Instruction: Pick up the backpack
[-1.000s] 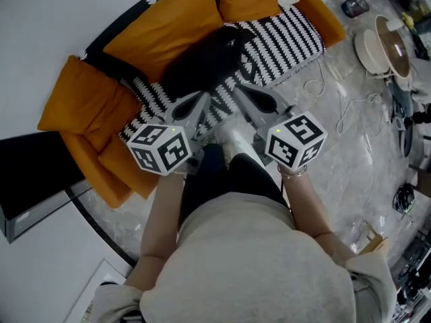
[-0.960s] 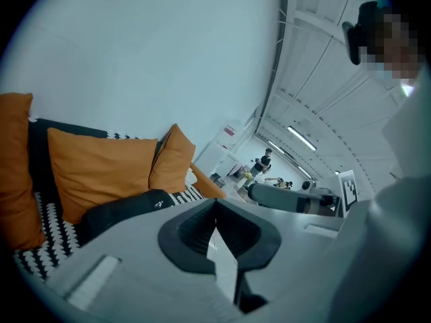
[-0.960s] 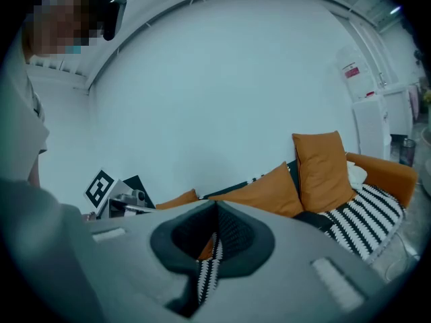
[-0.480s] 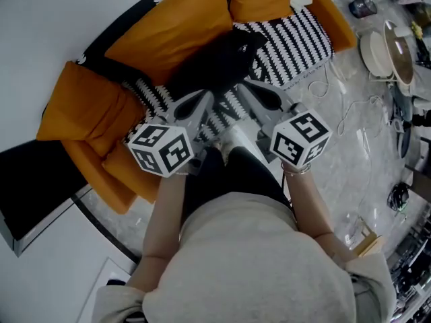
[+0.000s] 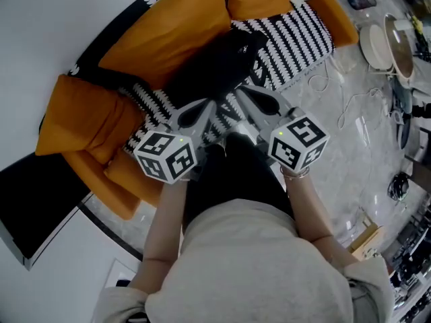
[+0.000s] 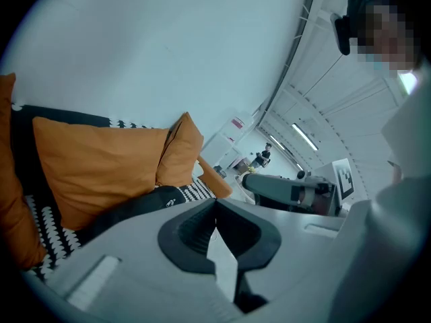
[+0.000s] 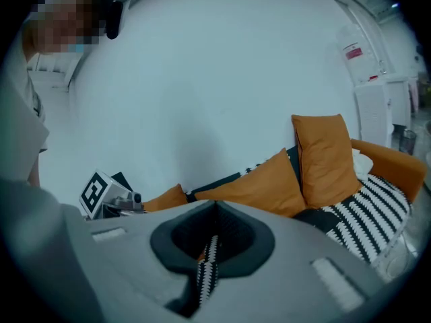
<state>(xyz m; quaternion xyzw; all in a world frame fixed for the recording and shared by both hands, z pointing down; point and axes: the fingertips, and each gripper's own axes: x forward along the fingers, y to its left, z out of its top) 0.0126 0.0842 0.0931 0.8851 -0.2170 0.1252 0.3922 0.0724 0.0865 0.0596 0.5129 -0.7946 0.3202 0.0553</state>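
Both grippers have come a little closer to the sofa (image 5: 87, 133) than a moment ago. The white shoe that showed between them is now almost hidden. The left gripper (image 5: 207, 105) has its jaws pressed together with nothing in them, same as before. The right gripper (image 5: 241, 93) is closed and empty too.

The black backpack (image 5: 215, 62) lies on the sofa seat, in the upper middle of the head view. It sits just above the two gripper tips, and I cannot tell if they touch it.

Two round dishes (image 5: 377, 46) sit at the right edge. I cannot tell what is in them.

The sofa is orange, with orange cushions (image 5: 168, 32) and a black and white stripy blanket (image 5: 296, 36). The floor (image 5: 350, 147) is pale and shiny, with thin white cables (image 5: 350, 106) on it. A white wall (image 5: 54, 19) fills the upper left.
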